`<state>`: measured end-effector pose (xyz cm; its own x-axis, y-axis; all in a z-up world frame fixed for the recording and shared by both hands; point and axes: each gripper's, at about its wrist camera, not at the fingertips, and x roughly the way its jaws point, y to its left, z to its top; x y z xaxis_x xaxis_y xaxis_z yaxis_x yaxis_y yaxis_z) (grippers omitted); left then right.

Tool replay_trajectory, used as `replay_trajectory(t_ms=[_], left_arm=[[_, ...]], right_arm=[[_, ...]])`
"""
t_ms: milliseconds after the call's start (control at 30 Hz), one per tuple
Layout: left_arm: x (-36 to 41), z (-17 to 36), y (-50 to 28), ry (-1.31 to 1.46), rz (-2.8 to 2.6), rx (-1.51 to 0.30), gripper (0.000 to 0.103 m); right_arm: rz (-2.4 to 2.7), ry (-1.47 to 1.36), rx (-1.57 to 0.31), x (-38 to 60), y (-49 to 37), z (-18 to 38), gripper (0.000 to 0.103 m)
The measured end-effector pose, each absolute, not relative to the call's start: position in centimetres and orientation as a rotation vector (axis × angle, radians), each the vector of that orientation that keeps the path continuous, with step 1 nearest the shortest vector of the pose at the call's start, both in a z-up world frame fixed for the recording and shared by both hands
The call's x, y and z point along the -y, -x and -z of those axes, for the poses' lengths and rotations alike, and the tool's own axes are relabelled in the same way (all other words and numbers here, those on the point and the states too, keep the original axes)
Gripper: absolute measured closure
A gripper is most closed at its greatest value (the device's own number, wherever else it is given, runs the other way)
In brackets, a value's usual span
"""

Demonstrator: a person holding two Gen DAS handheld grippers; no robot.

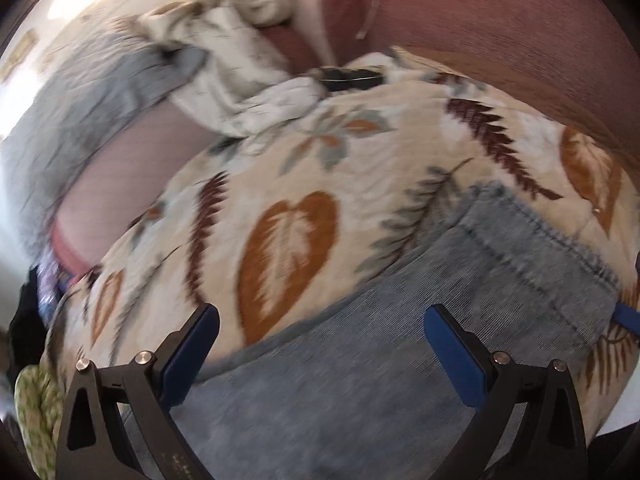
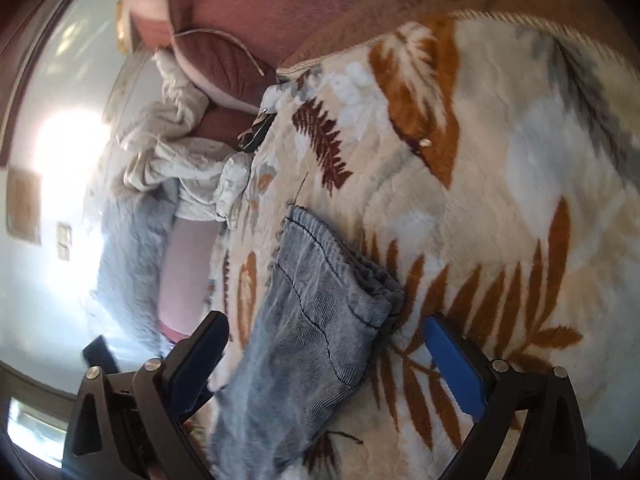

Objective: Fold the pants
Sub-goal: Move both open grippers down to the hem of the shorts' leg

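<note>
Faded blue denim pants lie on a cream blanket with a leaf print. In the left wrist view the hemmed leg end reaches up to the right. My left gripper is open, its blue-padded fingers straddling the denim just above it. In the right wrist view the pants show as a narrow folded strip, hem end away from me. My right gripper is open and empty over the strip. A blue tip of the right gripper shows at the right edge of the left wrist view.
A crumpled white cloth and a grey fluffy blanket lie at the far side. A small dark object rests at the blanket's far edge. Reddish-brown upholstery stands behind. Bright window light glares at the left.
</note>
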<state>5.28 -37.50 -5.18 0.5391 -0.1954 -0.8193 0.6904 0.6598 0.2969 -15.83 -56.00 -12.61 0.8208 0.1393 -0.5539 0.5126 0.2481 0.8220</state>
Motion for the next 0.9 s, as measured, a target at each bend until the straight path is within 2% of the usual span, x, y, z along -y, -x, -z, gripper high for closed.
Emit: replay_trajectory(t_ms=[333,600,900], left_arm=[[43.0,6.4,-6.9,-0.666,0.782,-0.876,0.001],[44.8,7.2,-6.9,-0.688,0.902,-0.862,0.001],[46.9,8.3,-7.0,-0.7,1.046,-0.844,0.001]], right_arm=[[0.217,-1.407,-0.591,56.7,15.7,14.0,0.006],[0.203,-1.405,-0.607,56.9,14.5,14.3,0.018],[0.19,-1.43,-0.596,57.1,14.3,14.7,0.02]])
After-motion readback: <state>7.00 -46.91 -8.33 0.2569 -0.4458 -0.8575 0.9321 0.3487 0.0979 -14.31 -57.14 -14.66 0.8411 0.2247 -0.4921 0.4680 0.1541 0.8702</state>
